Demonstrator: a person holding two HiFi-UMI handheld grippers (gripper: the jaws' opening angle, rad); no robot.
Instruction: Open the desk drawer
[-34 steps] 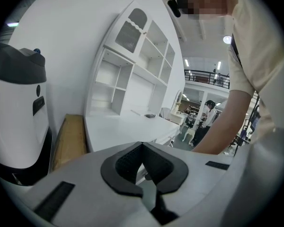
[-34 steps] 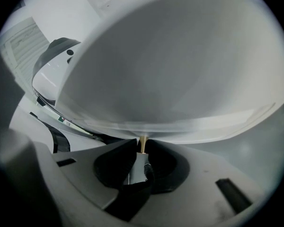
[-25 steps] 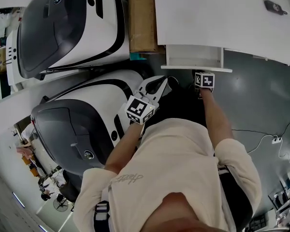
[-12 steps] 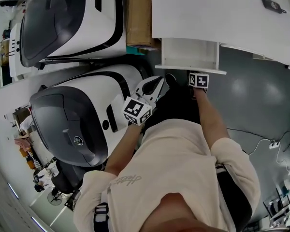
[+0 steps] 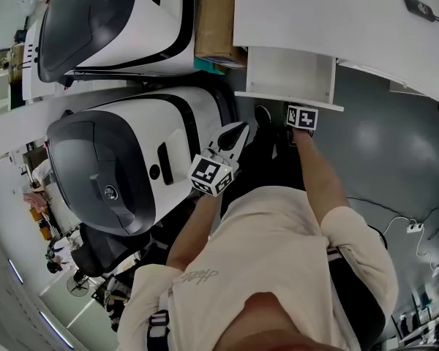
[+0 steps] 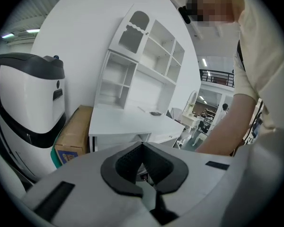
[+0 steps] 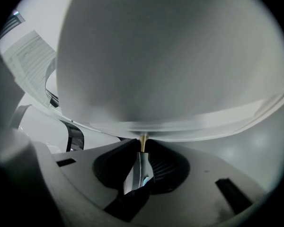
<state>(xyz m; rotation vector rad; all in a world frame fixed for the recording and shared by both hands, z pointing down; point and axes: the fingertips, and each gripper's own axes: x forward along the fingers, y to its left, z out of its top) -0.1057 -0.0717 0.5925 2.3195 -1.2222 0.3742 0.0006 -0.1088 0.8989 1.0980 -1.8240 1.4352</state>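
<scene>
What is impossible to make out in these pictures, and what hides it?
- Right gripper view: the drawer front is a close blur; only the small brass knob pinched by the right gripper shows.
- Head view: that gripper's jaws hide beneath its marker cube.
- Head view: the dark object on the desk is too small to name.

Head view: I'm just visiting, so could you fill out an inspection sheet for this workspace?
Surface: white desk top, mostly bare; small dark object on it.
Job's things: drawer pulled partly out.
Clutter: cardboard box beside the desk.
Grippers: right gripper shut on the drawer knob; left gripper shut, empty.
Cables: white cable and plug on the grey floor.
Surroundings: two large white-and-dark-grey machines.
</scene>
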